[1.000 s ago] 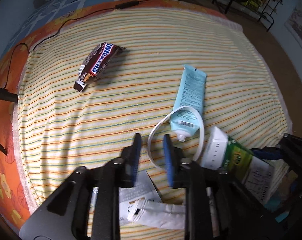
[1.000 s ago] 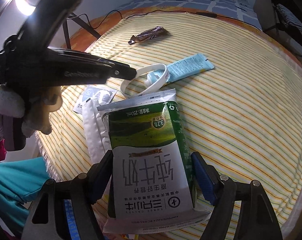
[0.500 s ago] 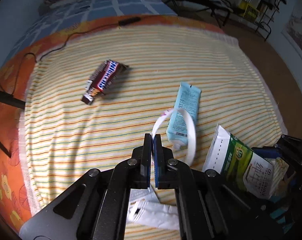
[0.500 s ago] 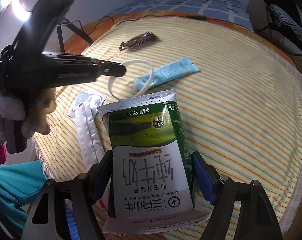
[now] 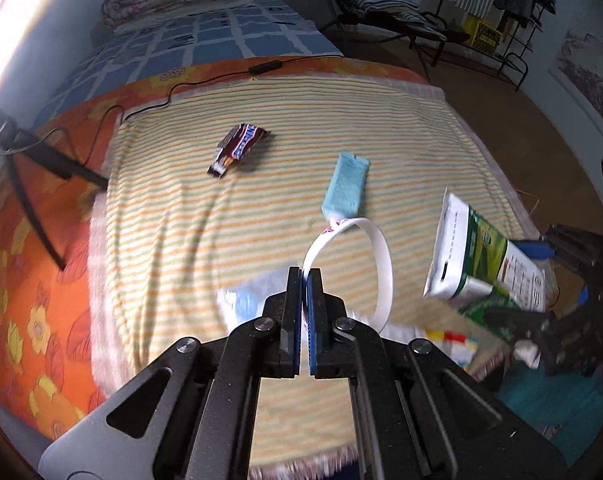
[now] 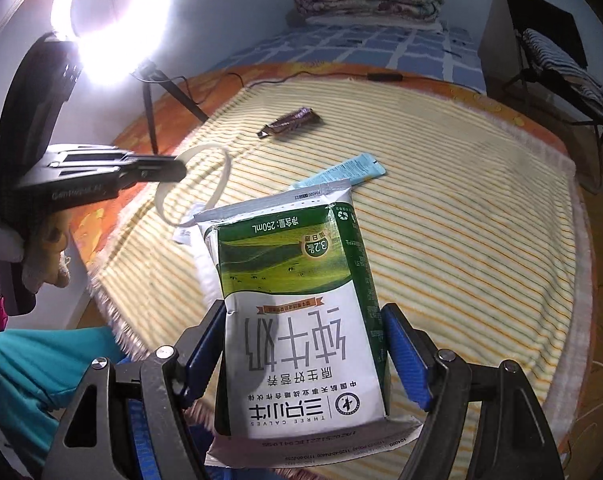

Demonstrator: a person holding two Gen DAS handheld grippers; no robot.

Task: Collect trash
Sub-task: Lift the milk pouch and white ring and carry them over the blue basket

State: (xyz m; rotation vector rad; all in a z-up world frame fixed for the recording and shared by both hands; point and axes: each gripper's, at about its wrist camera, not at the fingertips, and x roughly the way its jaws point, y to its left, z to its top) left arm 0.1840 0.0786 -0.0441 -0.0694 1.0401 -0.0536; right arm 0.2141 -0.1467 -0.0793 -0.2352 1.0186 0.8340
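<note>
My left gripper (image 5: pixel 305 276) is shut on a white plastic ring strip (image 5: pixel 383 264) and holds it up above the striped cloth (image 5: pixel 173 216); it also shows in the right wrist view (image 6: pixel 221 176). My right gripper (image 6: pixel 305 316) is shut on a green and white milk carton (image 6: pixel 301 312), which shows at the right of the left wrist view (image 5: pixel 481 264). A Snickers wrapper (image 5: pixel 239 150) and a light blue tube (image 5: pixel 347 184) lie on the cloth. A white wrapper (image 5: pixel 245 300) lies blurred under the left fingers.
A black cable (image 5: pixel 205 76) runs along the cloth's far edge over the orange sheet (image 5: pixel 25 272). A ring light (image 6: pixel 109 4) on a stand is at the left. A folding chair (image 5: pixel 385 4) and a rack (image 5: pixel 501 12) stand beyond. Teal fabric (image 6: pixel 41 368) lies below.
My left gripper closed on the white ring strip and lifted it off the cloth, pulling back toward the near edge. My right gripper rose and drew back with the carton.
</note>
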